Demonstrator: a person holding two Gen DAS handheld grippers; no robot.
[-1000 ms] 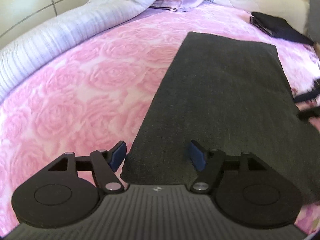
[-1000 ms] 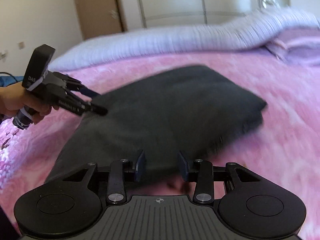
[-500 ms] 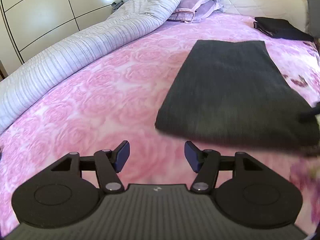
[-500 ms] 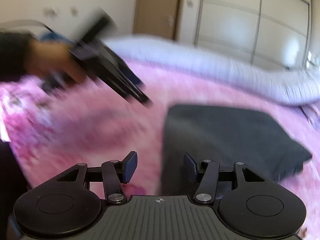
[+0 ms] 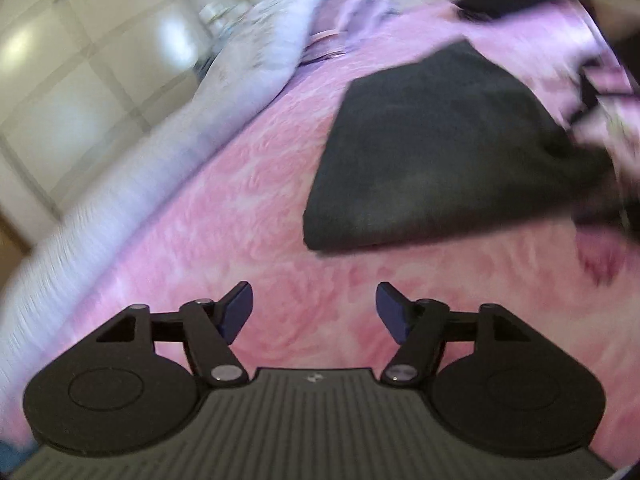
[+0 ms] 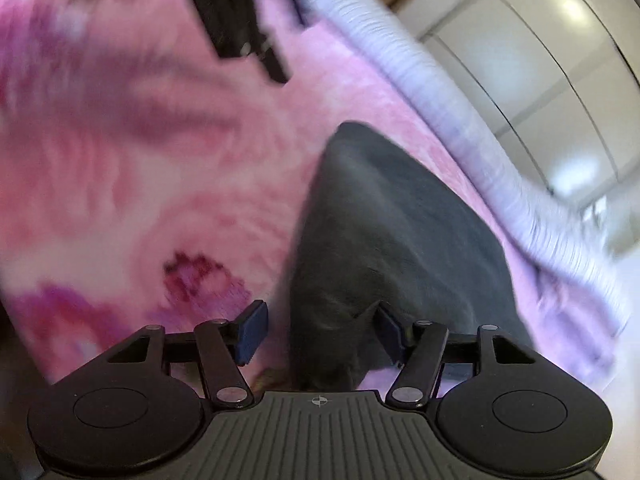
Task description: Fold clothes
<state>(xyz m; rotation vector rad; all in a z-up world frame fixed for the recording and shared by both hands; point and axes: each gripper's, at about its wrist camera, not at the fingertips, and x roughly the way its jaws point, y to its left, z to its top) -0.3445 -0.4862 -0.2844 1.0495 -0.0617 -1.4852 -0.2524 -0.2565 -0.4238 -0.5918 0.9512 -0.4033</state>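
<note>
Right wrist view: the right gripper [image 6: 318, 330] is sitting wide open, straddling the near edge of the dark folded garment [image 6: 392, 232], gripping nothing. It's running lengthwise away toward the rolled duvet [image 6: 460, 120]. The left gripper [image 5: 314, 310] is hanging open too, farther back over the pink bedspread [image 5: 224, 216]. No containers showing.

The bed [image 5: 248, 216] is covered by a pink rose-patterned spread. A folded dark grey garment [image 5: 432, 152] lies flat on it. A rolled lilac quilt [image 5: 168, 140] runs along the far edge. A second dark item [image 5: 500, 0], possibly folded clothing, lies near the head end.
</note>
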